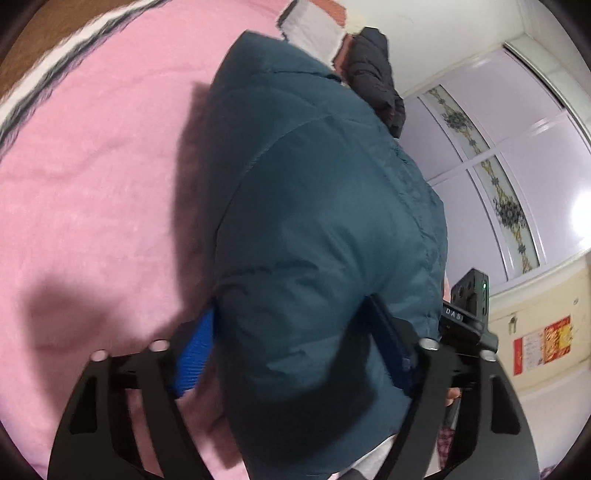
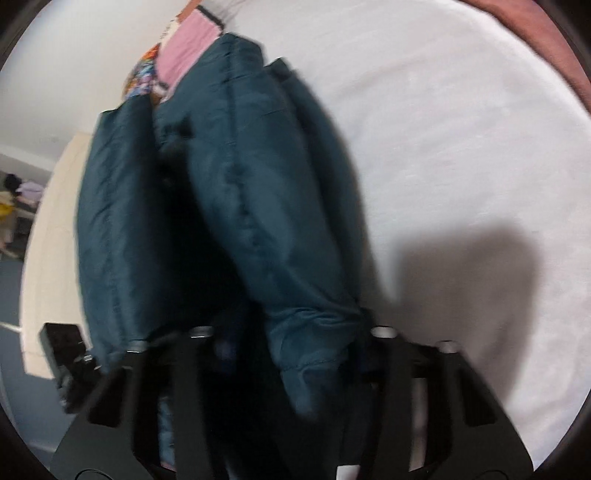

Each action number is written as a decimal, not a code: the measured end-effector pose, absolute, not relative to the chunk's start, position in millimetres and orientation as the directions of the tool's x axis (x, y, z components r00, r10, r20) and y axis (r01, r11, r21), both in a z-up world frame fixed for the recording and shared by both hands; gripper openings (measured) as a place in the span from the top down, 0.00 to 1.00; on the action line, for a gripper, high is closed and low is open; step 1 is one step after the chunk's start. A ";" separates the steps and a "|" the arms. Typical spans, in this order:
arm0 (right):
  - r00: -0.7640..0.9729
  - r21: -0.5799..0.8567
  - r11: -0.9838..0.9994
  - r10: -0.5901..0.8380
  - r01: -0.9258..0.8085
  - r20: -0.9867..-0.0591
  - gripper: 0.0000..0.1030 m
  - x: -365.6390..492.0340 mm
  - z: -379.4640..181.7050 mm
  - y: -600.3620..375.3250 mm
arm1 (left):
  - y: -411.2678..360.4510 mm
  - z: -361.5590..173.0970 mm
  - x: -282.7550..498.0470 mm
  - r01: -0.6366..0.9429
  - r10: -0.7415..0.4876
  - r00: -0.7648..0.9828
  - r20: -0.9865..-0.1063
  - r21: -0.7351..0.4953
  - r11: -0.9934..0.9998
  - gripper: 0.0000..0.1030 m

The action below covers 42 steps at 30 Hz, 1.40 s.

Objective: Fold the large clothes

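Observation:
A dark teal padded jacket (image 1: 317, 206) hangs lifted above the pink bed cover (image 1: 92, 184). My left gripper (image 1: 295, 347) is shut on the jacket's thick edge, its blue pads (image 1: 192, 354) pressed on either side of the fabric. In the right wrist view the same jacket (image 2: 229, 206) hangs in bunched folds over a white sheet (image 2: 443, 147). My right gripper (image 2: 295, 354) is shut on a bunch of the jacket. The right gripper's body (image 1: 469, 306) shows just beyond the jacket in the left wrist view. The jacket hides both sets of fingertips.
A black garment (image 1: 376, 74) and a white pillow (image 1: 314, 26) lie at the bed's far end. A wardrobe with glass doors (image 1: 498, 155) stands beyond. In the right wrist view, a cream wall (image 2: 48, 229) and floor are at left.

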State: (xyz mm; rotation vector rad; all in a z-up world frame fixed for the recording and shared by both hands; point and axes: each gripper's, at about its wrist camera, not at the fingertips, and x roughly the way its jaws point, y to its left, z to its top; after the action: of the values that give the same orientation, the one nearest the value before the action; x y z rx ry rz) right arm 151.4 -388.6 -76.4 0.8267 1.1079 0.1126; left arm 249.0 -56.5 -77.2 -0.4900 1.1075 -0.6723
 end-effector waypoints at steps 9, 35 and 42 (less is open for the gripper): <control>0.531 0.596 0.779 0.428 0.193 -0.731 0.87 152.0 -45.0 -353.7 | -44.7 -44.3 238.4 0.345 -0.654 0.400 -0.642 -0.556 0.756 0.56; 0.479 0.506 0.852 0.392 0.132 -0.785 0.74 204.7 -23.5 -228.7 | 79.9 -29.1 260.0 0.192 -0.459 0.539 -0.706 -0.428 0.883 0.38; 0.532 0.530 0.833 0.381 0.155 -0.756 0.71 186.8 5.6 -248.1 | 90.1 -2.0 233.9 0.204 -0.444 0.591 -0.673 -0.409 0.890 0.35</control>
State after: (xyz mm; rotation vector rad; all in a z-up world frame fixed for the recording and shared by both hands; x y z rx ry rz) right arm 186.8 -248.1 5.6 0.5950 1.0159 0.1447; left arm 233.9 90.1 -2.0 -0.3039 0.8610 -0.3837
